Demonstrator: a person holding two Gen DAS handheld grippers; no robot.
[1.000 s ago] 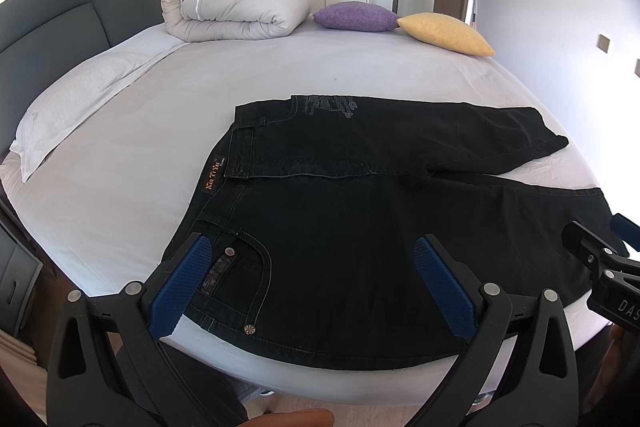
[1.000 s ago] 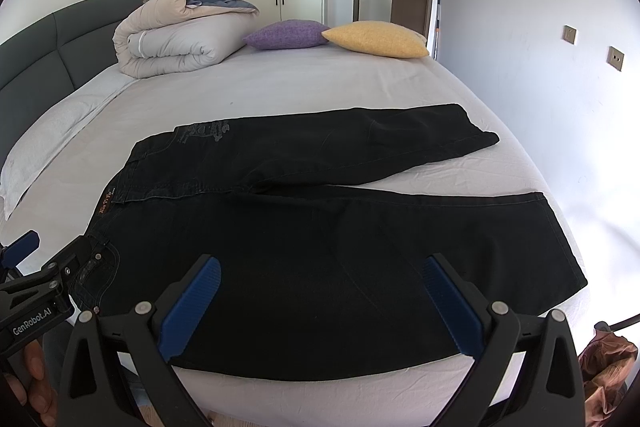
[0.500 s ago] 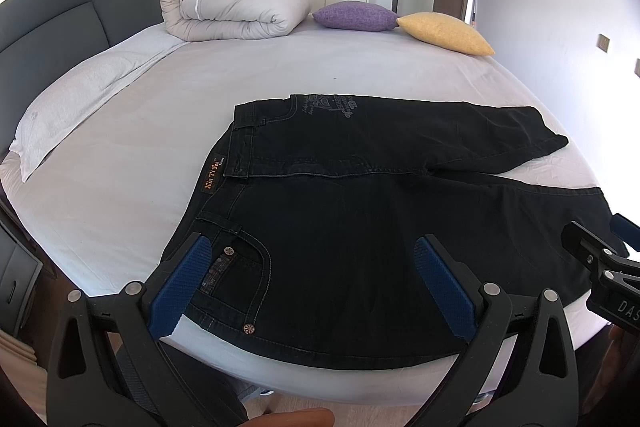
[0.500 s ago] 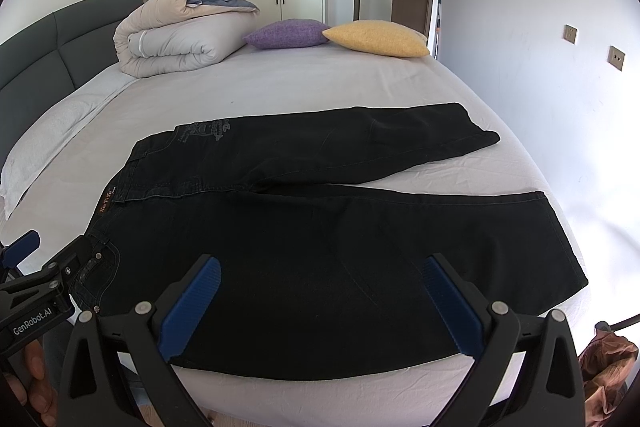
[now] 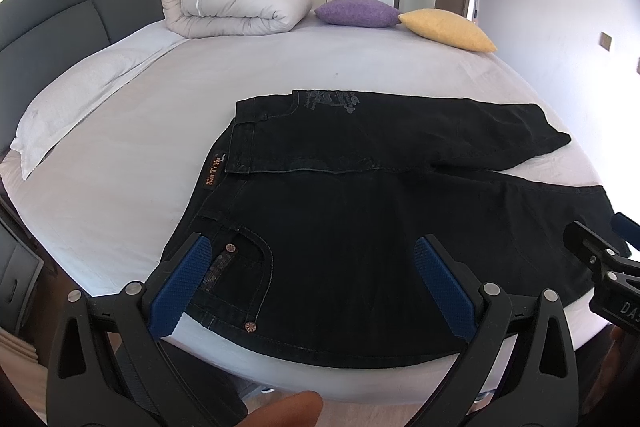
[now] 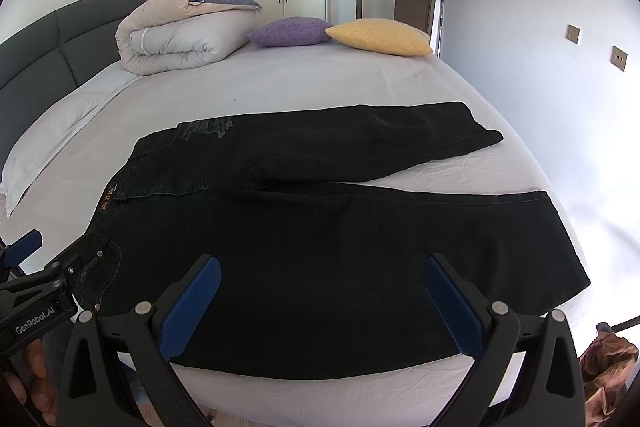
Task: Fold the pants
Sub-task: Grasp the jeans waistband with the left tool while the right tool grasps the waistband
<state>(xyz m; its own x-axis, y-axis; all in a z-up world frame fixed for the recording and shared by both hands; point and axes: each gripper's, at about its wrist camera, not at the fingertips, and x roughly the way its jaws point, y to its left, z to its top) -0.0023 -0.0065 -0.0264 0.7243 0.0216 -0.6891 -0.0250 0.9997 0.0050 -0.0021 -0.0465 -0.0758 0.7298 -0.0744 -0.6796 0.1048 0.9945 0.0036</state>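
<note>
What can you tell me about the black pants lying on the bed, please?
The black pants look like dark denim, spread flat on the white bed sheet near its front edge. The waistband with a small tan label lies to the left, the two legs running right and splayed apart, the far leg angled away. Copper rivets and pale stitching mark the near pocket; faint grey embroidery sits near the far hip. Neither the left gripper nor the right gripper touches them; both are open.
</note>
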